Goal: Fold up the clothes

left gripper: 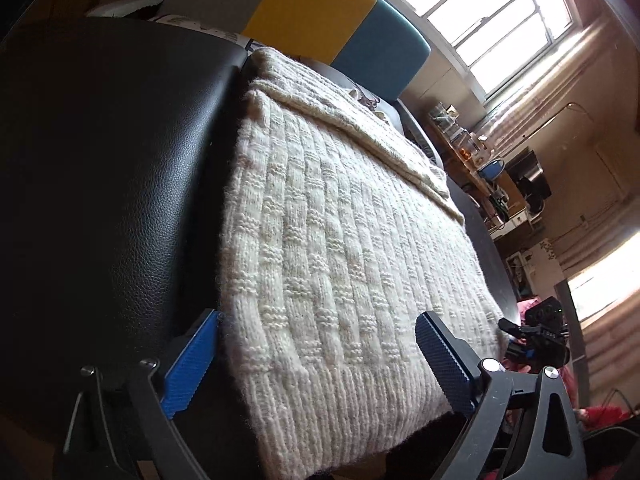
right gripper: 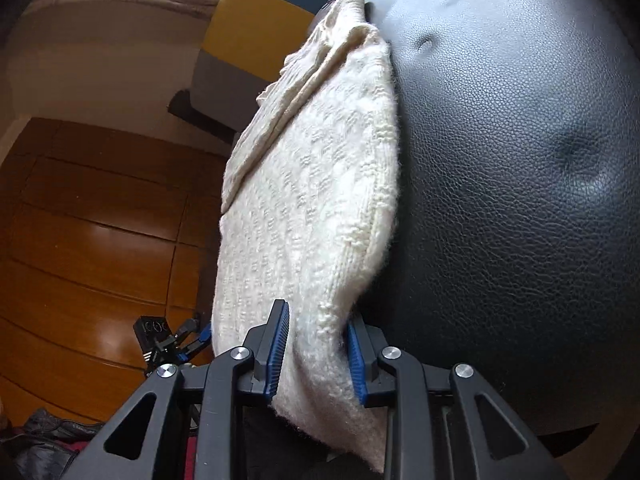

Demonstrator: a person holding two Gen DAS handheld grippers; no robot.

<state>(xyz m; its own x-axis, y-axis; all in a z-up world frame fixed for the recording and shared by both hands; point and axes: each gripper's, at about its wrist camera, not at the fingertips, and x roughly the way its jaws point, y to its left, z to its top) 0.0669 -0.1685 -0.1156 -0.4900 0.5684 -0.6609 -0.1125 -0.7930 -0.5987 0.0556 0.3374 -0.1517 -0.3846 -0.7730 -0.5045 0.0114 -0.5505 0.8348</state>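
No readable writing on anything; the small markings on the other rig's black housing are too blurred for us.

We are seeing a cream knit sweater lying folded on a black leather seat, its ribbed hem toward the cameras and a folded layer lying across the far end. In the left wrist view it is sitting against the seat's edge at 3 o'clock, with bare leather spreading wide toward 9 o'clock. In the right wrist view the sweater is running along the seat's edge, wooden floor lying open past it at 9 o'clock and bare leather filling everything toward 3 o'clock.

The left hand-held gripper is pointing along the seat with its jaws spread wide, straddling the hem, one blue pad at the sweater's edge at 8 o'clock, the other lying over the knit at 4 o'clock; nothing pinched.

The right hand-held gripper is clamping a hem corner, the knit bunching between both blue pads at 6 o'clock. We are also spotting it small at 4 o'clock in the left wrist view.

A yellow and teal cushion is standing beyond the sweater at 12 o'clock.
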